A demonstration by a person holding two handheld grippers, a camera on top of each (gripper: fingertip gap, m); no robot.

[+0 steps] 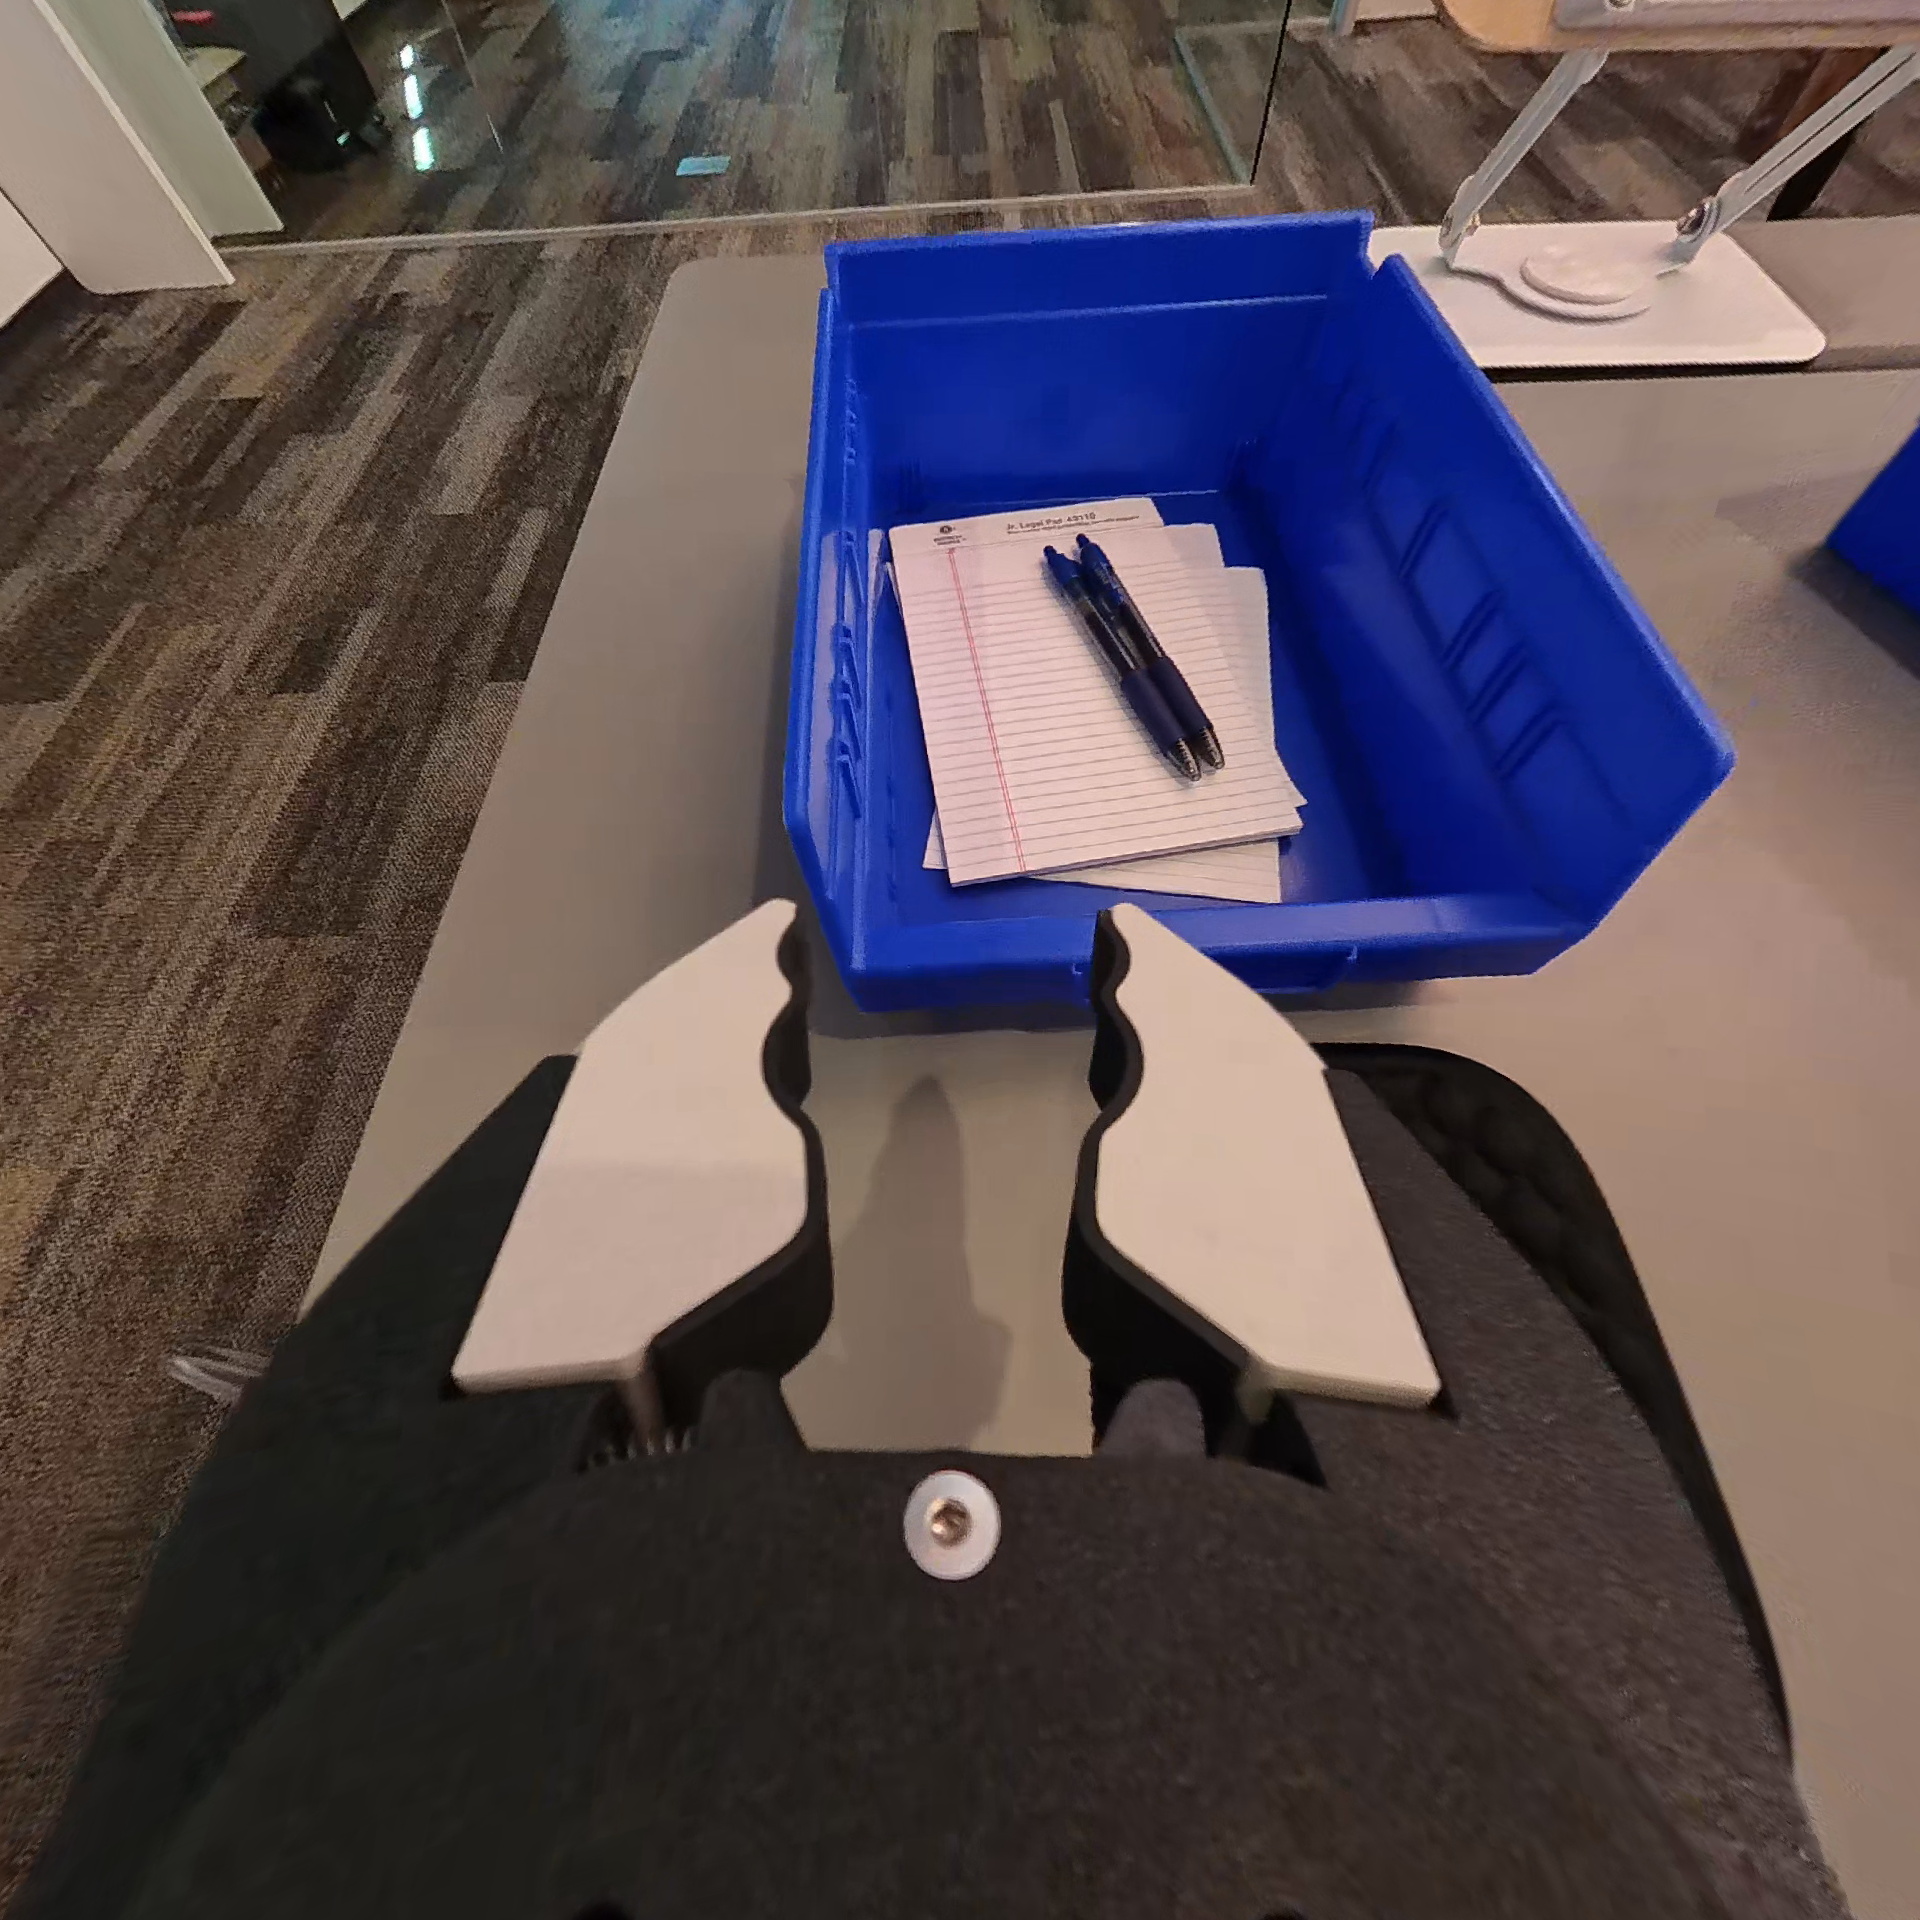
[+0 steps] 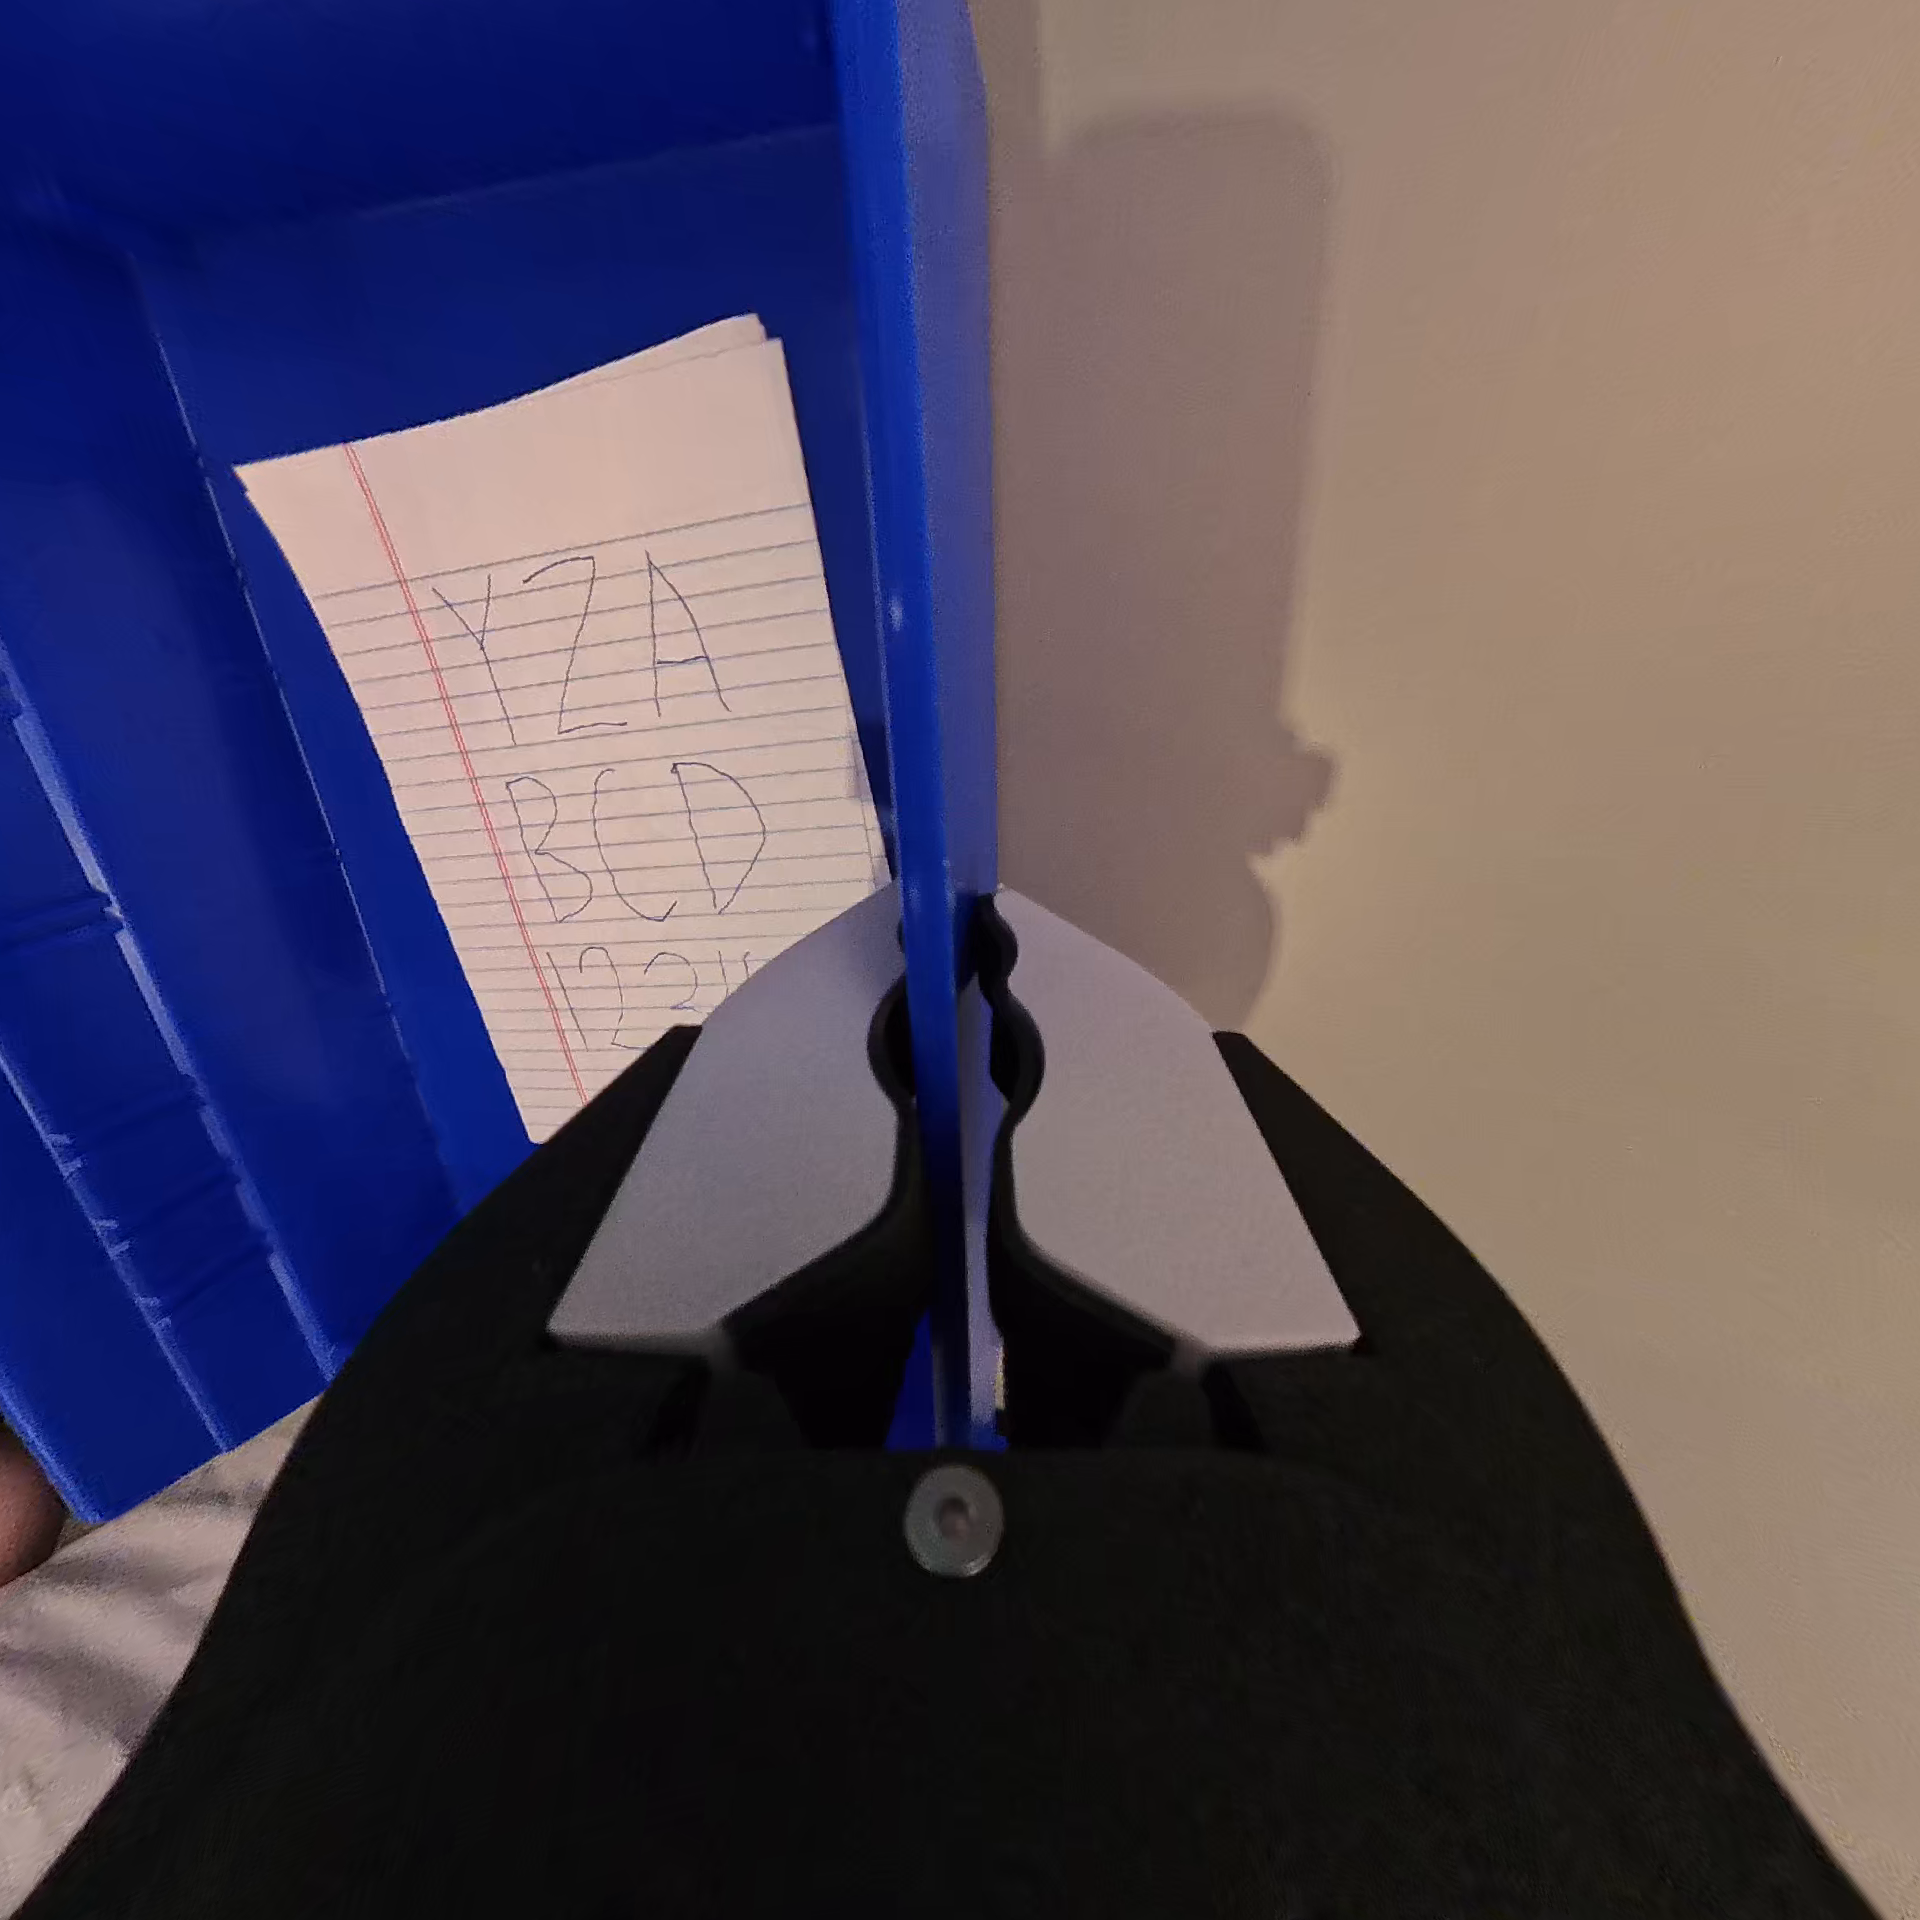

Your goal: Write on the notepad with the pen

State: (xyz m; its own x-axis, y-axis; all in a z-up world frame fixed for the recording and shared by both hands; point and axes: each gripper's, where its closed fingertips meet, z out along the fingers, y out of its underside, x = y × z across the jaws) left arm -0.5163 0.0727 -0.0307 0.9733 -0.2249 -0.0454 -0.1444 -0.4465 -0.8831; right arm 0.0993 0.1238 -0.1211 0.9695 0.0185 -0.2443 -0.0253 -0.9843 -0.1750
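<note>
Bright blue bin [image 1: 1455, 644] on a plain grey table [image 1: 665, 644]. Inside the bin: white notepad [image 1: 1049, 717], ruled in faint blue lines, one red margin stripe down its left side. On the pad, two pens [image 1: 1132, 655], dark blue with black tips. Left of the table, carpet [image 1: 208, 675] in a patchwork of brown, grey and tan. Nearer than the bin, left gripper [image 1: 945, 935]: pale grey fingers [image 1: 665, 1153], black-lined, on a black body.

Second blue bin [image 2: 208, 935], holding white ruled paper [image 2: 623, 675] with a red margin and blue ink marks. On that bin's wall, right gripper [image 2: 945, 935], same grey and black.

Lighting: even, indoor; glare on far floor [image 1: 416, 135]. Right view dim, soft-focus; hard shadow on bench [image 2: 1195, 520]. Wide-angle edge distortion.
</note>
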